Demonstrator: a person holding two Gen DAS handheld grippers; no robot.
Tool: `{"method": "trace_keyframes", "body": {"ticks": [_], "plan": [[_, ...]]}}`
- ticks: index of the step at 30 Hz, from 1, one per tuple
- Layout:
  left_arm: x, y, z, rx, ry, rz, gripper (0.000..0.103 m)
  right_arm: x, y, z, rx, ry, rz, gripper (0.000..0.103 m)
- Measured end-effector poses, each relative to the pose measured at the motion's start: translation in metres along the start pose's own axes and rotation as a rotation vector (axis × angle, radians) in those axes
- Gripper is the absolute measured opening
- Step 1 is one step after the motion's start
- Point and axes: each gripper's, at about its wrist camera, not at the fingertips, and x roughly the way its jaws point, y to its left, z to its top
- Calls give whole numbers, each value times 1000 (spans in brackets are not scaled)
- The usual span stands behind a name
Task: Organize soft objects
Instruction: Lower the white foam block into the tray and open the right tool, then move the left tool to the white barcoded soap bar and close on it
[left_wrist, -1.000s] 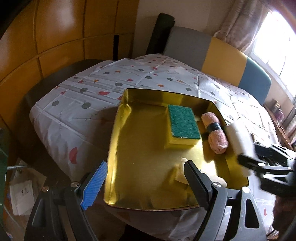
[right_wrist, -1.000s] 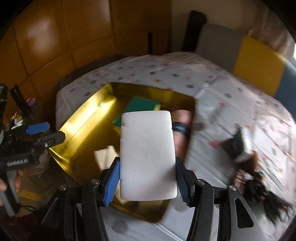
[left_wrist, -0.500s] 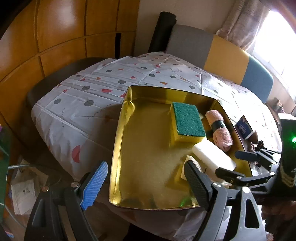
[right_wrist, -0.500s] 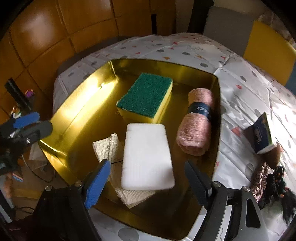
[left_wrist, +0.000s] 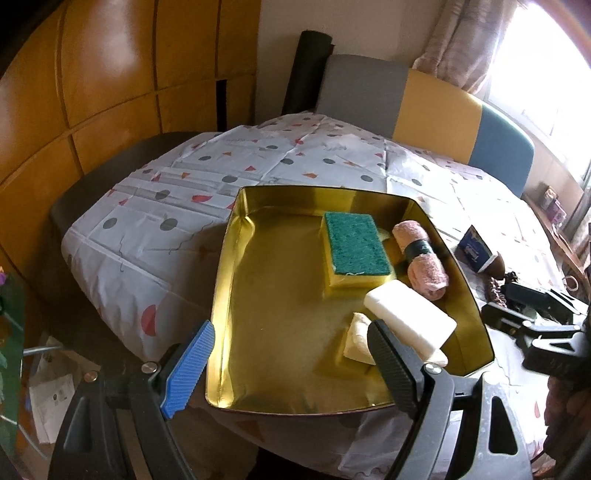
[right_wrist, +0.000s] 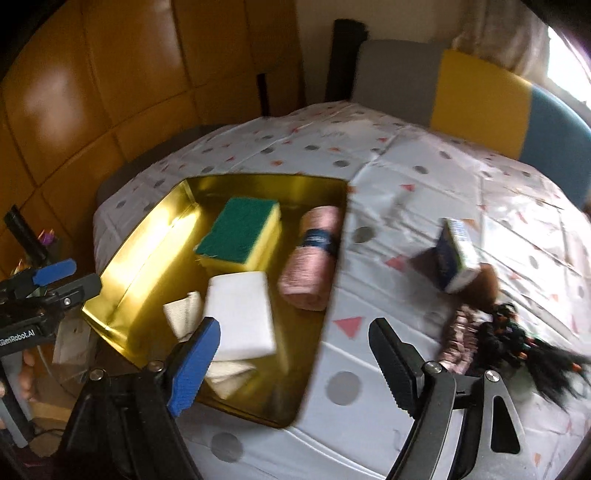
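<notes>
White sponge (right_wrist: 242, 314) now lengthwise in tray (right_wrist: 140, 258)

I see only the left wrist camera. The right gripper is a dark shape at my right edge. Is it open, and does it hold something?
Observer: The right gripper is open, and nothing is between its fingers.
Operator: What does its camera see between the fingers?
Observer: The right rim of the gold tray and the dotted tablecloth beside it.
Operator: What lies near the small box, where my view is cut?
Observer: In front of the small box lie a pink fabric piece and a black hair-like bundle with small coloured beads.
</notes>
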Motion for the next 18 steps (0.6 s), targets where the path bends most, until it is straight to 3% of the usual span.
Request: {"method": "trace_keyframes", "body": {"ticks": [9,18], "plan": [[-8,-20,4,51,-11,-2,86,-34,-75,-22,130,-46,-135,84],[-11,-46,5,111,-6,-17,86,-71,-169,-61,357,-105,-287,85]]}}
